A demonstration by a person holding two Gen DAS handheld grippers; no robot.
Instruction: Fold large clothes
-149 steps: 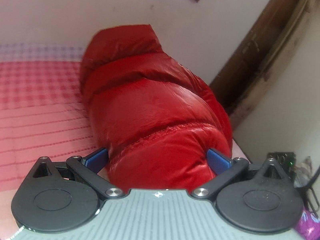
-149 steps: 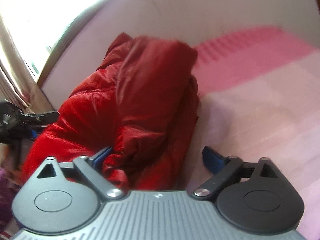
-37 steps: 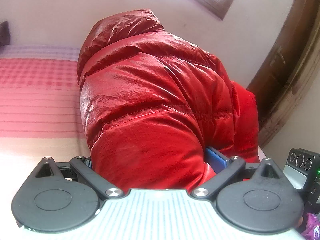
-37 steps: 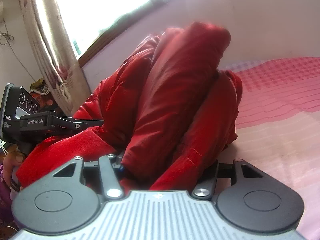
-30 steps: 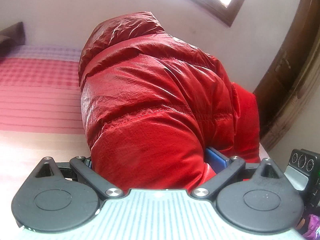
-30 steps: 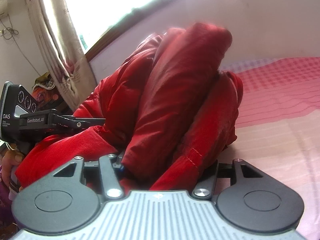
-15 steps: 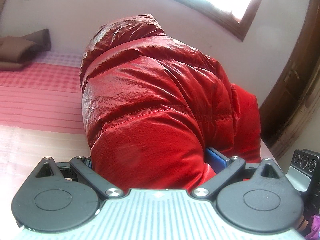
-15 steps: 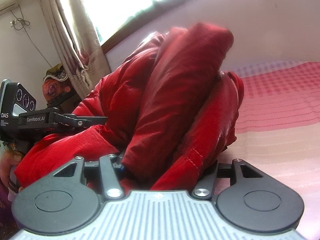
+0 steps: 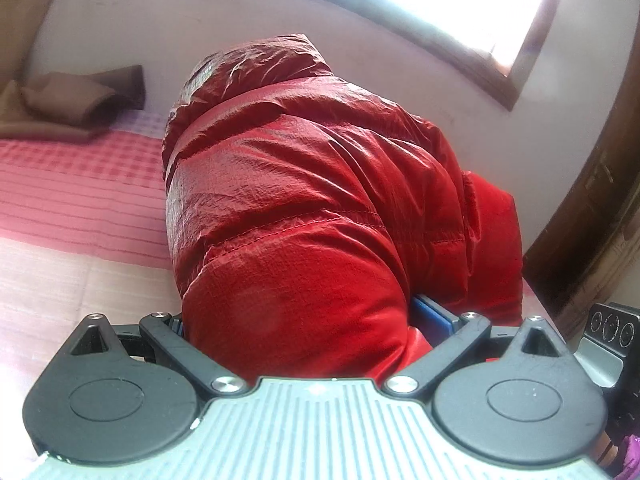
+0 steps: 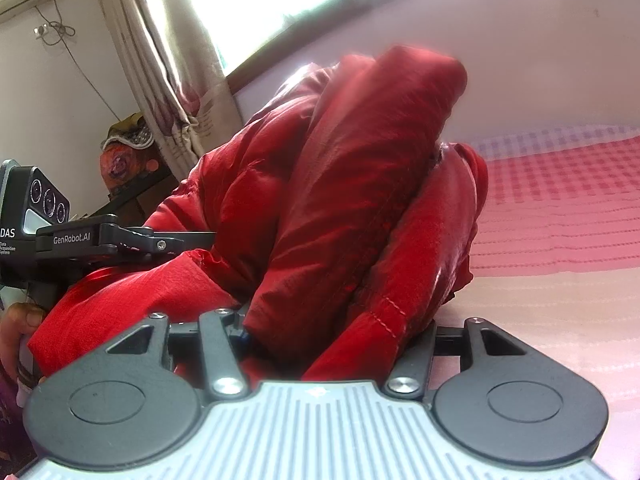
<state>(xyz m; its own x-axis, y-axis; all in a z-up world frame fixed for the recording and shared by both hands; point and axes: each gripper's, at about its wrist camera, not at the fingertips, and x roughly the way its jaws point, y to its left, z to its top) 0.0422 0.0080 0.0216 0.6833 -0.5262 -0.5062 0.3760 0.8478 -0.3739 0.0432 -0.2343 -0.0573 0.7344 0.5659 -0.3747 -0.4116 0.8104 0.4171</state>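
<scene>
A shiny red puffer jacket (image 9: 304, 200) is bunched into a thick roll on the pink bed (image 9: 68, 216). My left gripper (image 9: 304, 320) is shut on the near end of the roll; the padding bulges between its blue pads (image 9: 432, 314). In the right wrist view the same jacket (image 10: 344, 184) rises in tall folds, and my right gripper (image 10: 336, 332) is shut on a thick bundle of it, with the pads buried in the cloth. The left gripper's body (image 10: 100, 236) shows at the left there, clamped into the jacket, with a hand (image 10: 16, 332) under it.
A folded brown blanket (image 9: 60, 104) lies at the bed's far left by the wall. A window (image 9: 460, 4) sits above, a dark wooden door frame (image 9: 592, 184) to the right. A curtain (image 10: 168, 64) and cluttered shelf (image 10: 128, 160) stand left of the bed.
Both grippers have carried the jacket sideways along the bed and slightly up; the brown blanket, more window and curtain have come into view. The grips and the jacket's shape are the same.
</scene>
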